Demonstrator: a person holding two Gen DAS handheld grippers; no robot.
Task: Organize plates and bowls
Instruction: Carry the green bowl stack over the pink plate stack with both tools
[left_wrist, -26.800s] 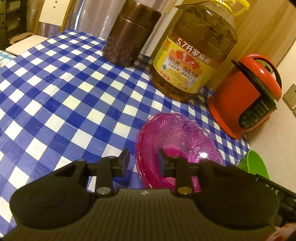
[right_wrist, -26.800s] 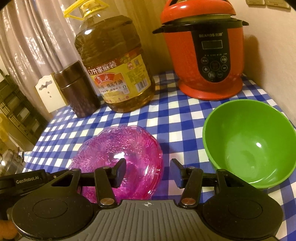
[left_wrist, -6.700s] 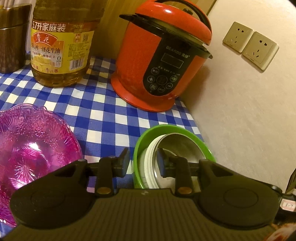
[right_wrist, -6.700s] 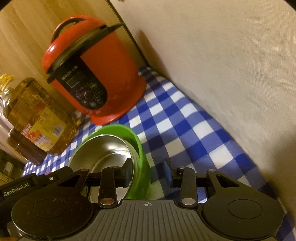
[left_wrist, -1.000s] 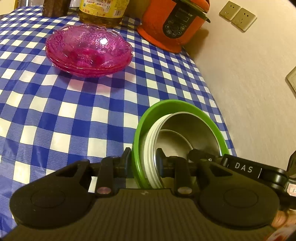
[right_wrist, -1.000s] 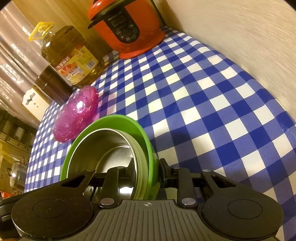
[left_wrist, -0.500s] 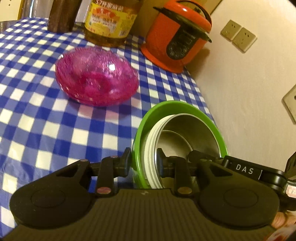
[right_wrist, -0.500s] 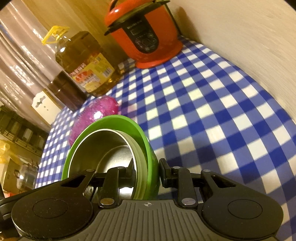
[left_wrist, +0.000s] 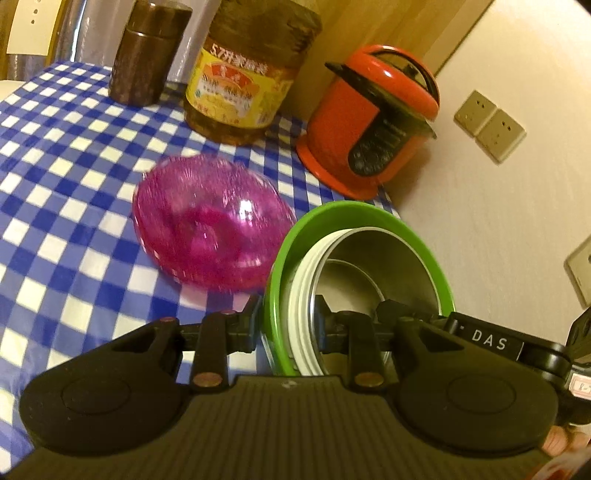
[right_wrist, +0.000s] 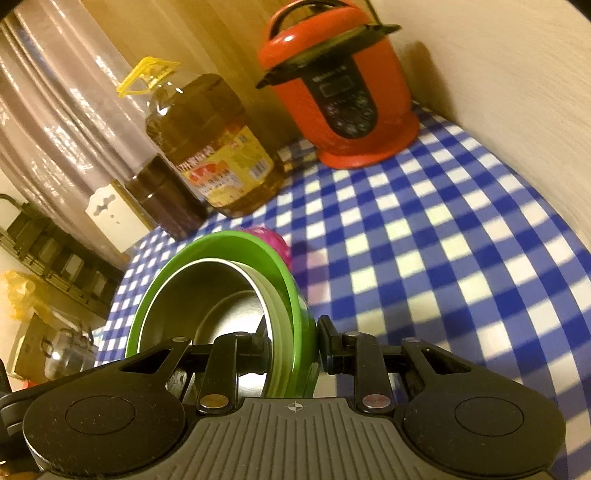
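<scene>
We grip the green bowl (left_wrist: 406, 221) from two sides. Our left gripper (left_wrist: 286, 325) pinches its left rim, one finger outside the green wall, the other inside against the steel bowl (left_wrist: 388, 258) nested in it. Our right gripper (right_wrist: 291, 341) pinches the opposite rim the same way, its left finger inside the steel bowl (right_wrist: 207, 291), its right finger outside the green bowl (right_wrist: 236, 240). Both grippers point forward toward the cooker (left_wrist: 369, 122). The pink bowl (left_wrist: 210, 225) sits on the tablecloth (left_wrist: 55, 166) just beside the green one, near the oil bottle (left_wrist: 243, 74). We cannot tell whether the stack touches the tablecloth.
</scene>
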